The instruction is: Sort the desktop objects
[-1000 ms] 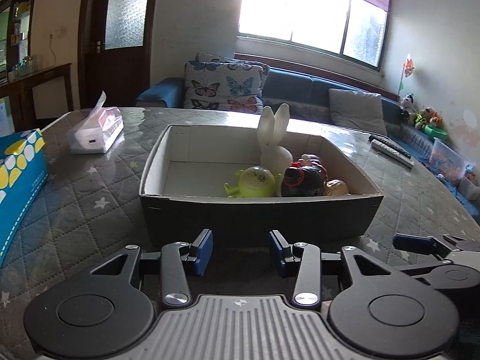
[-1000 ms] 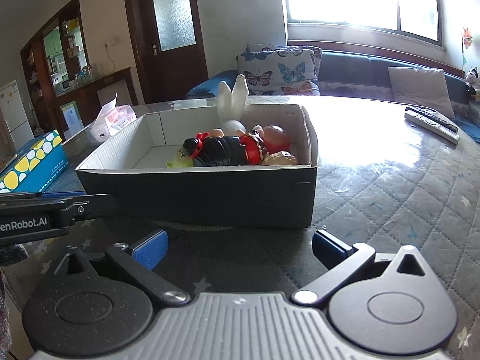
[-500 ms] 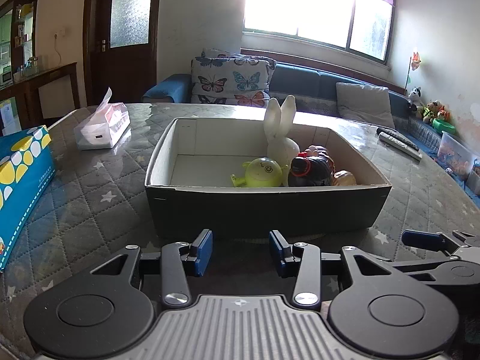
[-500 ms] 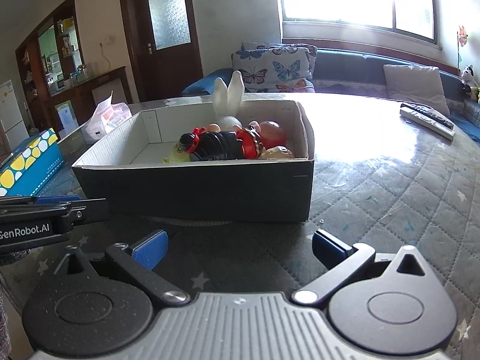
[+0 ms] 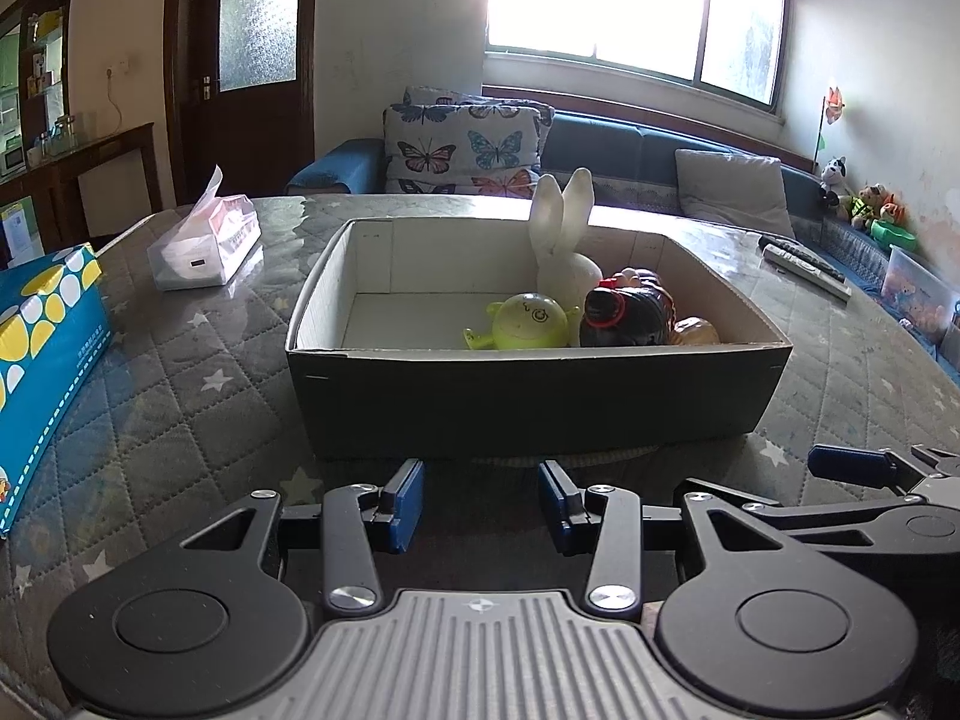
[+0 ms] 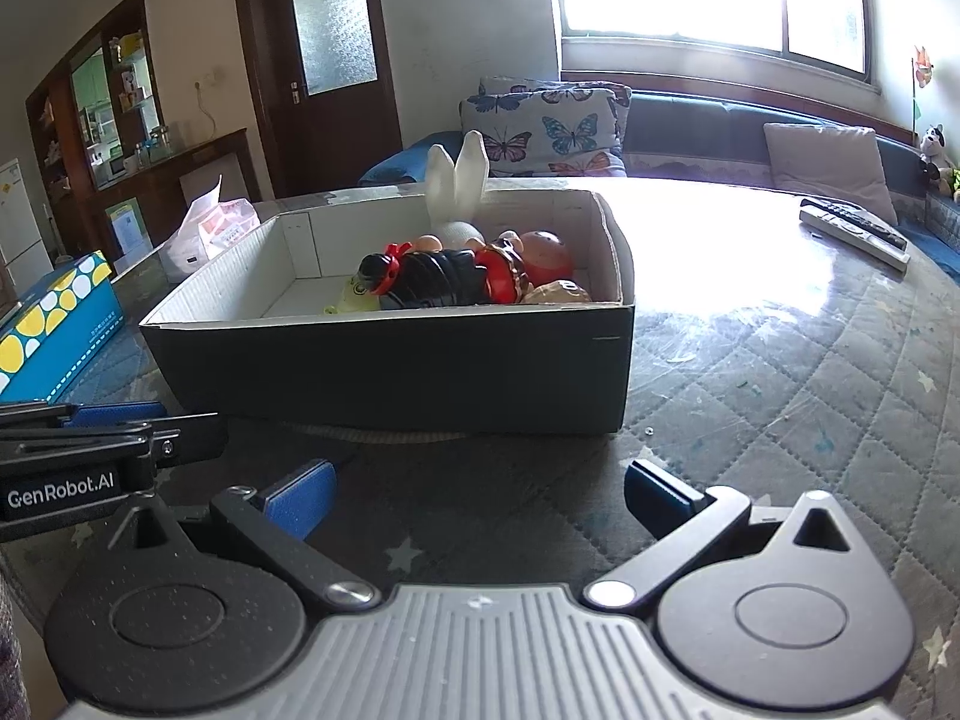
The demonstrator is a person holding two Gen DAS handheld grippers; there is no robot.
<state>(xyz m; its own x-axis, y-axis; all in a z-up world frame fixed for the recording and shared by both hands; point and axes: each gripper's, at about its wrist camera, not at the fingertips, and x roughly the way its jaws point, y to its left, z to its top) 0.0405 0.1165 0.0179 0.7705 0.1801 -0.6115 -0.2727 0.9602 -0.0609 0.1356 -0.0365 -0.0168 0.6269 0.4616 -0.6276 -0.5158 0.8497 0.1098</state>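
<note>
Most of the sorting looks done. Four toys are already seen inside the box (image 5: 534, 402): a white rabbit (image 5: 561, 252), a green round toy (image 5: 528, 321), a black and red doll (image 6: 444, 279) and a tan toy (image 6: 558, 293). They are all crowded into one end of the box, the end to the right of the left gripper's fingers. The other end of the box is bare.

Some things are left out on the tabletop (image 6: 780, 372). A tissue pack (image 5: 204, 246) and a blue and yellow box (image 5: 42, 348) lie far off to the left of the fingers. Two remotes (image 6: 855, 234) lie far off to the right, past the box. Whether these are meant to be sorted too cannot be told.

The left gripper (image 5: 480, 504) is held open, with a gap between its blue fingers (image 5: 403, 504), and nothing is held in it. The right gripper (image 6: 477, 495) is spread wider, and nothing is held in it either.

The box stands just ahead of both pairs of fingers, with its dark front wall facing them. The toys are beyond that wall and higher than the fingertips, so a lift over the wall would be needed to reach them.
</note>
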